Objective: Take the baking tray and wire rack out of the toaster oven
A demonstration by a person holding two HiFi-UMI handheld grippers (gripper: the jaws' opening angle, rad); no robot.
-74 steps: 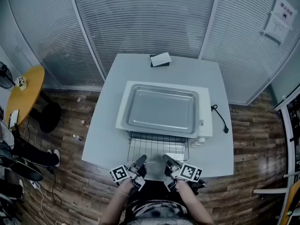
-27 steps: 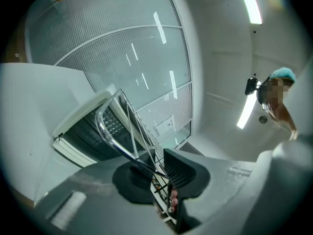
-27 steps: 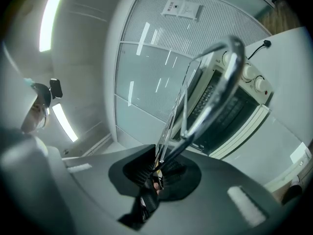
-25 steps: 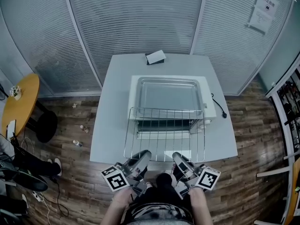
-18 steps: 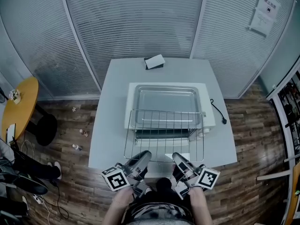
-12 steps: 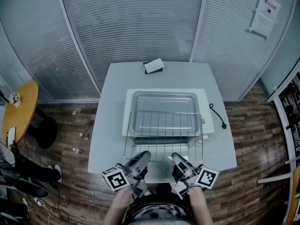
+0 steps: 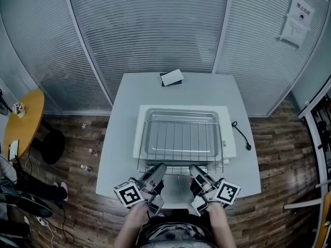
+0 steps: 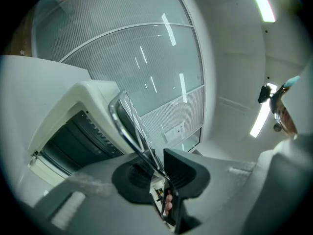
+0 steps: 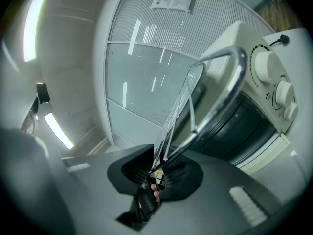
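Wire rack [image 7: 181, 138] | left gripper [image 7: 156, 173] clamps front wire | right gripper [image 7: 195, 173] jaws just opening, wire between | tray [image 7: 146, 133] half-hidden beneath

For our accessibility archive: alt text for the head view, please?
Seen from above, a person's left tongs and right tongs grip the near edge of a wire rack held over the baking tray atop a white toaster oven on a grey table.

A square grey table [image 7: 116, 143] stands on a wood-plank floor [image 7: 279, 154]. At the table's far edge lies a small black-and-white box [image 7: 171, 77], and a black cord [image 7: 241, 134] curls near its right edge. Well left of the table stand a round yellow side table [image 7: 23, 120] and a dark stool [image 7: 51, 144]. Behind the table, ribbed partitions [image 7: 155, 30] carry a paper notice [image 7: 296, 19].
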